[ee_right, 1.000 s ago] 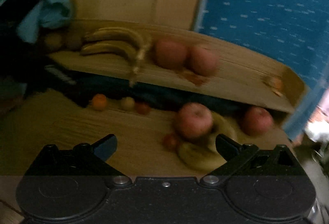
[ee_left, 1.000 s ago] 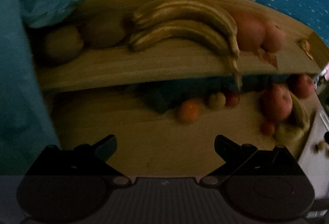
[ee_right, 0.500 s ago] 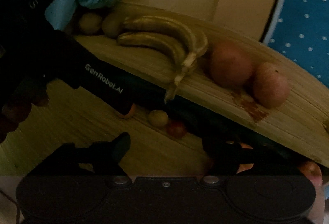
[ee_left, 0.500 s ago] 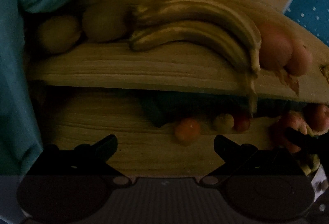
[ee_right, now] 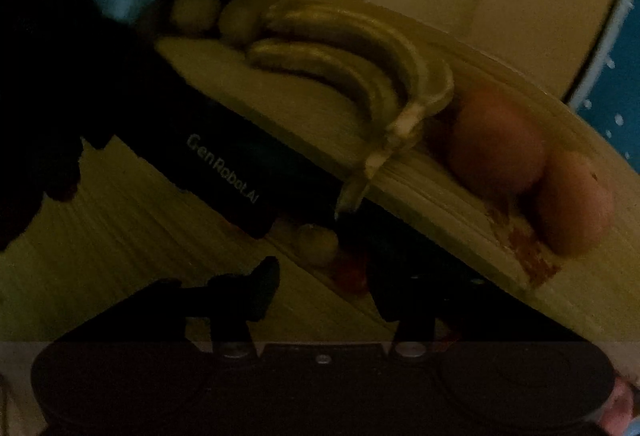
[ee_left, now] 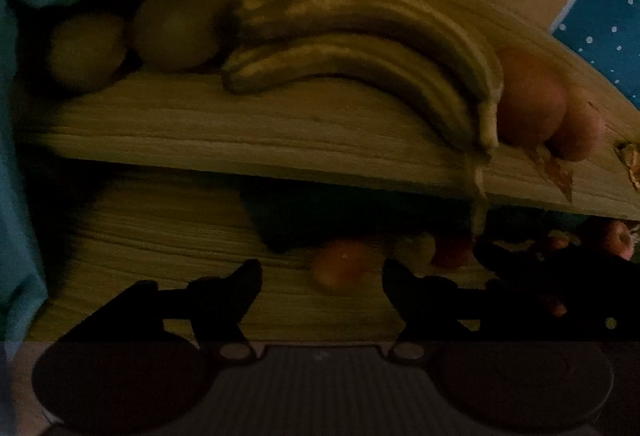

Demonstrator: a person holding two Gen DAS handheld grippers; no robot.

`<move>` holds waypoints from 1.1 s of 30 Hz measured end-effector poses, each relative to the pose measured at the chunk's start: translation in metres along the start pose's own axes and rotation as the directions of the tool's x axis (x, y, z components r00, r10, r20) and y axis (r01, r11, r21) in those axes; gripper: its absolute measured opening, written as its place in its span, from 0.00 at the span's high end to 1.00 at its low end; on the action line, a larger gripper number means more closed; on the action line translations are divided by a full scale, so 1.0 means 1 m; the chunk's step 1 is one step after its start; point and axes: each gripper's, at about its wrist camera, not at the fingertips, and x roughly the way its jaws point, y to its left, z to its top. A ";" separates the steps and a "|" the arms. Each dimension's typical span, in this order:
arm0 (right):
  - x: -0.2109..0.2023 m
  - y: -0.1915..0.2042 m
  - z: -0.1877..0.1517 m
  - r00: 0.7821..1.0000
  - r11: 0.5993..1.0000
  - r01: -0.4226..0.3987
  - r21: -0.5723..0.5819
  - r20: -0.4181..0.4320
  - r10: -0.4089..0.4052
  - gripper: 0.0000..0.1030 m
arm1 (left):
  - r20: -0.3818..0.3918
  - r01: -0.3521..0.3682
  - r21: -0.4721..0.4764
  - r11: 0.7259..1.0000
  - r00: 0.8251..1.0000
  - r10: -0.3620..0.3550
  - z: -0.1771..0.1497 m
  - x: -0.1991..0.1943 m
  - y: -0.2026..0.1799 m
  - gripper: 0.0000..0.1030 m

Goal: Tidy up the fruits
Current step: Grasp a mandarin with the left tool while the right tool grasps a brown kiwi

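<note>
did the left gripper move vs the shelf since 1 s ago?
Yes. The left gripper moved closer to the shelf; the bananas now loom larger.

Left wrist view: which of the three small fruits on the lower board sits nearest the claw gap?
The orange one, leftmost of the row; the pale yellow fruit and red one sit farther right.

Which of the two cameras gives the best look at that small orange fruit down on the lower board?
The left wrist view: the orange fruit sits in plain sight just ahead of the open left tongs. In the right wrist view, the left tool's dark body covers that spot, so it is hidden.
</note>
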 end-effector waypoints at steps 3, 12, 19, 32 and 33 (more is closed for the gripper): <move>0.002 -0.002 0.002 1.000 1.000 -0.005 0.006 0.008 0.005 0.56 | -0.019 0.014 0.003 1.000 1.000 -0.014 0.001 0.005 -0.001 0.48; 0.012 -0.005 0.008 1.000 1.000 -0.001 -0.015 0.027 0.002 0.60 | -0.041 0.006 0.013 1.000 0.999 -0.005 0.007 0.011 -0.001 0.56; 0.012 -0.003 0.010 0.999 1.000 -0.016 -0.026 0.036 0.017 0.68 | -0.054 -0.001 0.035 0.999 0.999 0.003 0.014 0.012 -0.002 0.67; 0.010 0.012 0.015 1.000 0.999 0.010 -0.042 0.003 -0.010 0.78 | -0.059 -0.001 0.032 0.999 0.998 0.003 -0.004 -0.001 0.008 0.67; 0.010 0.012 0.015 1.000 0.999 0.017 -0.039 0.002 -0.017 0.75 | -0.061 -0.002 0.029 1.000 0.998 0.004 -0.006 -0.003 0.011 0.67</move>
